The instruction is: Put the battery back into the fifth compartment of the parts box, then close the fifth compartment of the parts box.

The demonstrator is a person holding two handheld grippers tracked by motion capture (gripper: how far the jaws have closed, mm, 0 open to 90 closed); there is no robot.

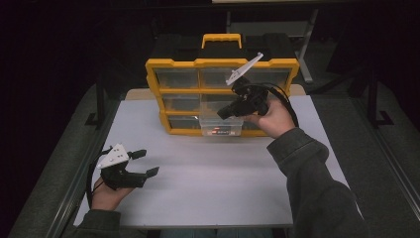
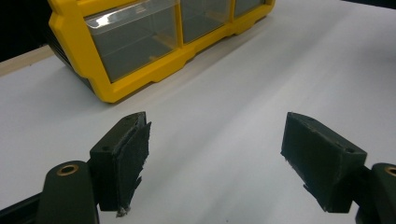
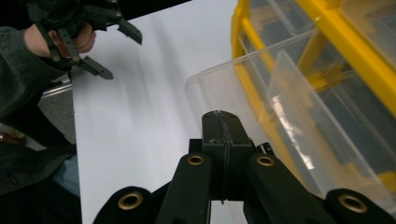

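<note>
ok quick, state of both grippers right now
left gripper: open, holding nothing, over the white table.
right gripper: closed, pads together, nothing between them, by the clear drawer.

Clear plastic drawer, pulled partway out of the bottom row of a yellow organizer, middle slot. Open-topped, see-through walls, front end jutting over the white table. Something small and dark with a red spot inside, too small to tell. Seen close from the right gripper view as a transparent bin with a rounded front corner, level, back end seated in the yellow frame.
</note>
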